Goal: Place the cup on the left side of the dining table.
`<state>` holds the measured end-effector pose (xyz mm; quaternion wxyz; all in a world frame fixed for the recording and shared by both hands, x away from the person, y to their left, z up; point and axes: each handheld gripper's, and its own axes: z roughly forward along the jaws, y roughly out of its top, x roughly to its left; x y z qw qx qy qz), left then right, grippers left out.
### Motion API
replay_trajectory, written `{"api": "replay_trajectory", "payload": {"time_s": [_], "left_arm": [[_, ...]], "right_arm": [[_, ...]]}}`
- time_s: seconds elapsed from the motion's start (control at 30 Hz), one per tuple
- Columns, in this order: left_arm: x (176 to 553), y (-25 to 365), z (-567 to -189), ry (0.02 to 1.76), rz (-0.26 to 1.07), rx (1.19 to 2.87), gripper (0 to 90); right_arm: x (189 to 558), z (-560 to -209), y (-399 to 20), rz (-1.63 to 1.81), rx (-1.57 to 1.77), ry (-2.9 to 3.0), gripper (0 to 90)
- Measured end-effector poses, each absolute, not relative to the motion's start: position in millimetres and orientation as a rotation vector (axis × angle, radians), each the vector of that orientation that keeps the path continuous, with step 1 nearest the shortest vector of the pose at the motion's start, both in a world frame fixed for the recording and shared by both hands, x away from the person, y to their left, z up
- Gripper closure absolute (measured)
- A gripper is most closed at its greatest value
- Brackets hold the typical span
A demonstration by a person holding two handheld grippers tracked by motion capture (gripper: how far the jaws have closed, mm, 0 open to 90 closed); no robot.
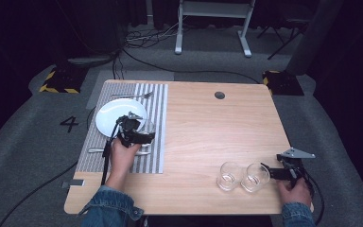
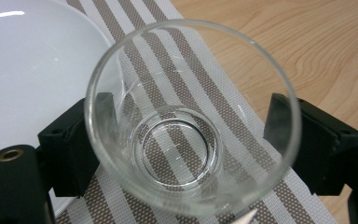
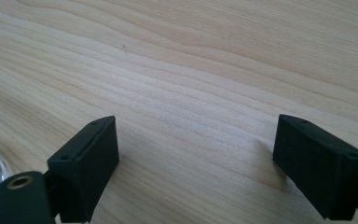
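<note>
Three glasses in play: our left tongs [image 2: 189, 140] stand apart around one glass [image 2: 193, 116] on the striped placemat [image 2: 242, 135] beside the plate [image 2: 28, 70], probably just setting it down. Right tongs [image 3: 196, 158] gape empty over the surface [image 3: 191, 70].

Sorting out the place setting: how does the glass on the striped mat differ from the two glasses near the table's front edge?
The glass on the mat stands on the striped placemat beside the white plate; the two front glasses stand on bare wood. It sits between the left gripper jaws; they stand free, just left of the open right gripper. It stands alone; they stand as a pair. All are clear, upright and empty.
</note>
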<state>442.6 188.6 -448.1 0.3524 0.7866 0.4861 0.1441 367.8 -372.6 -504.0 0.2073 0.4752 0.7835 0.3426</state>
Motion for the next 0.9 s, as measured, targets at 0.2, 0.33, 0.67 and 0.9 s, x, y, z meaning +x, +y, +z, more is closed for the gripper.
{"api": "replay_trajectory", "payload": {"time_s": [0.2,0.33,0.67,0.9], "left_arm": [[424,195,-434,1.247,0.398,2.023,12.8],[408,199,-424,1.204,0.397,2.007,14.3],[369,208,-408,1.132,0.351,1.972,14.2],[329,216,-401,1.069,0.351,1.960,14.1]], "right_arm": [[368,-504,-373,0.954,1.323,2.182,14.5],[368,-504,-373,0.954,1.323,2.182,14.5],[367,-504,-372,0.954,1.324,2.182,14.5],[367,-504,-372,0.954,1.324,2.182,14.5]]}}
